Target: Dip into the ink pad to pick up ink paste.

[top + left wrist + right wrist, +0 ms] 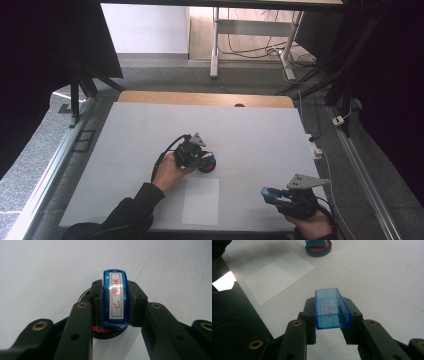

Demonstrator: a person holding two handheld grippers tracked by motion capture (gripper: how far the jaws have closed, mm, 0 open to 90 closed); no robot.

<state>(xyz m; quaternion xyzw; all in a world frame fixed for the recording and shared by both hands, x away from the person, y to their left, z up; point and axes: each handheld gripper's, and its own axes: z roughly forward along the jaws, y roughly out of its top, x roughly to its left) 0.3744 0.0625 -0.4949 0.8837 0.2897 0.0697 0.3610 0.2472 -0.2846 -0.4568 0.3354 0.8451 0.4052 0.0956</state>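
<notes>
White table mat (150, 130) lies mostly bare, with broad free space left, right and toward the far wooden edge (205, 98). Near edge: right gripper (272, 195) clamped on an open blue cap (332, 308), close to the mat's near right corner. White paper sheet (201, 201) just left of it. Beyond the sheet: left gripper (204, 159) clamped on a blue stamp (116, 298), set on a round red ink pad (318, 250).

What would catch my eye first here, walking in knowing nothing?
The left tool at mid-table, pressing a blue stamp into a round red ink pad. Then the right tool near the front edge, holding the stamp's clear blue cap, and the white paper between them.
</notes>
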